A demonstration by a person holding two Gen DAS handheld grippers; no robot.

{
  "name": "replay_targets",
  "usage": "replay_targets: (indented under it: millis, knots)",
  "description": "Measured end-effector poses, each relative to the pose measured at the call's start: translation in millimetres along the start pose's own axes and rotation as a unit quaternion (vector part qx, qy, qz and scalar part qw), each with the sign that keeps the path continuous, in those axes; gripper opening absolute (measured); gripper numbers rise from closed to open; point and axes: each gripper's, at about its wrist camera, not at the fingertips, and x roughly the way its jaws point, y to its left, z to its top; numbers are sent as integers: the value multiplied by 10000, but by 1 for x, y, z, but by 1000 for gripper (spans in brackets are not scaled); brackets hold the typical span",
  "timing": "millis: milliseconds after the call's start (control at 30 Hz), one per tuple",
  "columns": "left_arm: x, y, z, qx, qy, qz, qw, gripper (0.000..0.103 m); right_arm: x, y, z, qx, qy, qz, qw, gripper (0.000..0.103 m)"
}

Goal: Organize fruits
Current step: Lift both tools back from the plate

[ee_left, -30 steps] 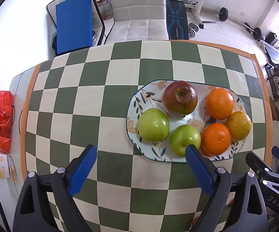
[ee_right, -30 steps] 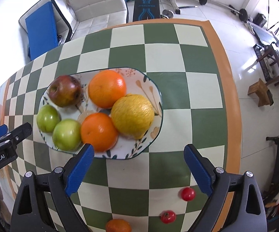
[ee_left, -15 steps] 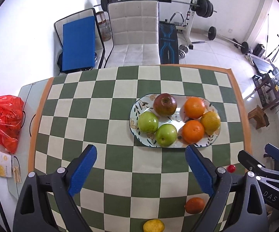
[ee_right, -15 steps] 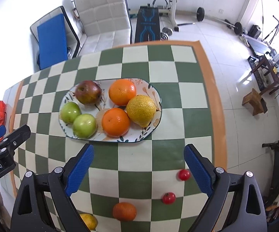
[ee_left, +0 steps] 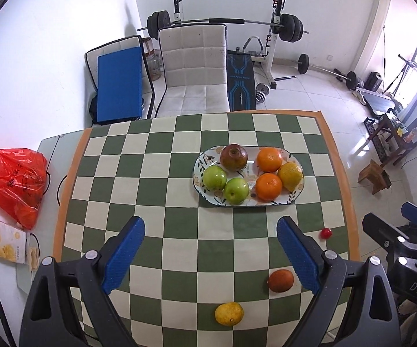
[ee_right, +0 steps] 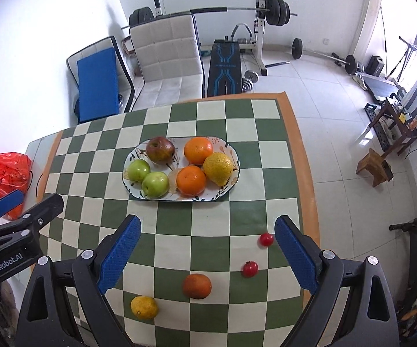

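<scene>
On the green-and-cream checkered tablecloth (ee_left: 162,190), an oval floral ceramic plate (ee_left: 292,198) holds apples and oranges. Left gripper (ee_left: 209,256) and right gripper (ee_right: 207,251) gape wide, holding nothing.

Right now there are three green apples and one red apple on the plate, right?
Not quite. The right wrist view shows only two green apples on the plate. The one red apple is there, just as you said.
</scene>
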Motion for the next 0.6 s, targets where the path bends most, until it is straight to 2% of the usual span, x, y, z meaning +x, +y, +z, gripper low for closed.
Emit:
replay_targets:
  millis: [233, 467, 533, 600]
  knots:
    - [-24, -1, -10, -17, -156, -9, 9999, 94, -39, 2, -13, 48, -230, 20, 9997, 96]
    - [-24, -2, -13, 6, -192, 30, 9998, 94, -55, 5, -20, 127, -372, 135, 9991, 96]
    - [-15, -3, -15, 35, -78, 2, 10000, 102, -56, 5, -22, 175, -390, 172, 9989, 96]
    - [-4, -2, -19, 54, 28, 61, 10000, 103, -51, 5, -24, 227, -360, 203, 9989, 98]
